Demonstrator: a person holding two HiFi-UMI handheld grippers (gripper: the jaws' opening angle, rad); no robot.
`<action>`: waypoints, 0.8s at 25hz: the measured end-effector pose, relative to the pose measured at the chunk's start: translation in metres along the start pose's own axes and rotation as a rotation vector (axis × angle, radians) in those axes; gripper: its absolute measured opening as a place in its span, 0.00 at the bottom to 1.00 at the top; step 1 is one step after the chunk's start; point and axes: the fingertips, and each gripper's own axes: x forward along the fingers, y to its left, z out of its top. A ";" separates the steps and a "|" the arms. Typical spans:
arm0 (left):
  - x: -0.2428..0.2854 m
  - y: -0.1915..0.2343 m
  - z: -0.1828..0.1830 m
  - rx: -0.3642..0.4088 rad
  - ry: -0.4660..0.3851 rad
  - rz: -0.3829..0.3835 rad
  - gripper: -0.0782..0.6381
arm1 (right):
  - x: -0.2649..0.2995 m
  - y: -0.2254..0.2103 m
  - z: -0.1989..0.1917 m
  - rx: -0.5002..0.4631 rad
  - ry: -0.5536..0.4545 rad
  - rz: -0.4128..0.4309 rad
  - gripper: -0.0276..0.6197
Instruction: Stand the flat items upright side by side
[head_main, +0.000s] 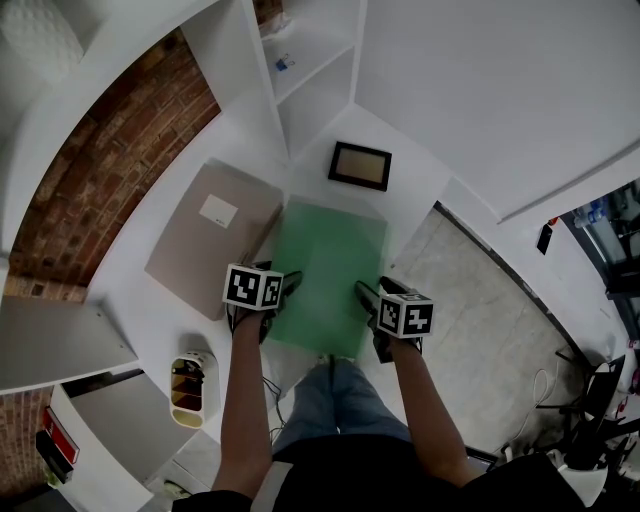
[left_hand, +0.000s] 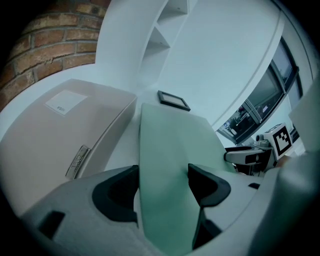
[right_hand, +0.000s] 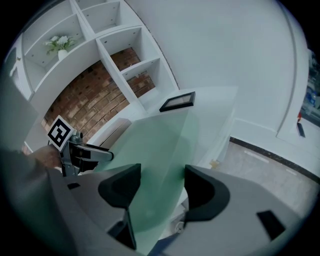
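1. A thin see-through green plastic sheet (head_main: 330, 260) is lying in the middle of the white table (head_main: 130, 300). Its near edge is sitting at the table's near edge.
2. The left gripper (head_main: 280, 295) is waiting at the near left corner of the green sheet. Its two fingers are standing apart, not squeezing. The left gripper view is showing the sheet filling the gap between them.
3. The right gripper (head_main: 368, 298) is waiting at the near right side of the same sheet. Its fingers are standing apart too, not pinching, and the sheet is running between them.
4. A flat beige cardboard folder (head_main: 210, 235) with a small white label (head_main: 218, 210) is lying flat just left of the green sheet.
5. A small flat black frame (head_main: 360, 165) is lying on the table beyond the far end of the green sheet, apart from it.
6. A small cream and yellow holder (head_main: 190, 385) is sitting at the near left of the table.
7. White shelves (head_main: 310, 60) are standing at the far side, and a red brick wall (head_main: 110, 160) is showing at the far left.
8. A grey stone floor (head_main: 480, 300) is showing on the right.
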 end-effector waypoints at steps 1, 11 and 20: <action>0.000 0.000 0.000 0.000 -0.006 0.001 0.52 | -0.001 -0.001 0.000 0.000 -0.003 0.002 0.45; -0.015 -0.013 0.010 0.017 -0.125 -0.002 0.52 | -0.024 0.001 0.019 -0.071 -0.168 0.036 0.38; -0.049 -0.034 0.049 0.090 -0.367 0.043 0.52 | -0.060 0.013 0.067 -0.208 -0.411 0.056 0.36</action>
